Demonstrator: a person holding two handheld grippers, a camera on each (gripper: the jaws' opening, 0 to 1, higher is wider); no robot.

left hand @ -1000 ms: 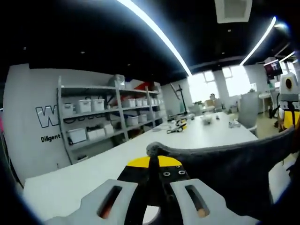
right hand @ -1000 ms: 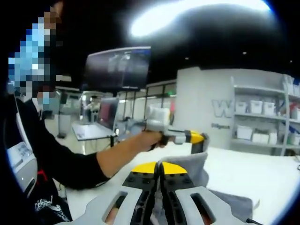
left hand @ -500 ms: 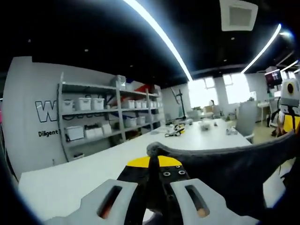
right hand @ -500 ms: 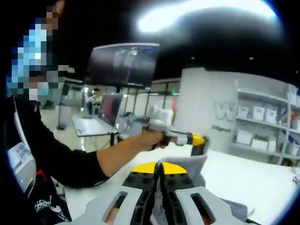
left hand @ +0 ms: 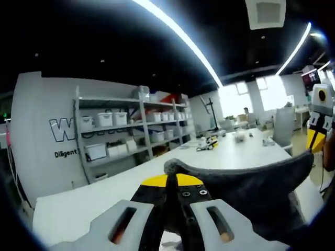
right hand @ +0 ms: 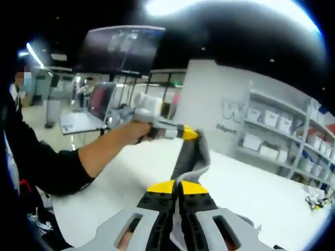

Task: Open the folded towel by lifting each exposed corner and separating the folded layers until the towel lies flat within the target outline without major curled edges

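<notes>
1. Over the last second the left tool [right hand: 189, 135], seen from the right gripper view, had risen and swung further away, so the grey towel [left hand: 251, 185] hung as a longer strip between the two tools rather than bunched just behind the right one.
2. The left tool [left hand: 168, 180] was clamped on a corner of the towel, its jaws together on the cloth, which stretched off to the right of that view.
3. The right tool [right hand: 176, 189] was likewise closed on the towel [right hand: 189, 159], whose grey band rose from its jaws up to the other tool.
4. The towel was held in the air above the white table [left hand: 94, 201], not lying flat.
5. A person's hand [right hand: 131, 130] and dark sleeve [right hand: 49, 167] reached in from the left of the right gripper view.
6. Shelves [left hand: 131, 130] with white bins stood against the wall beyond the table, and small objects [left hand: 209, 144] lay at its far end.
7. A dark monitor [right hand: 118, 49] hung behind the arm.
</notes>
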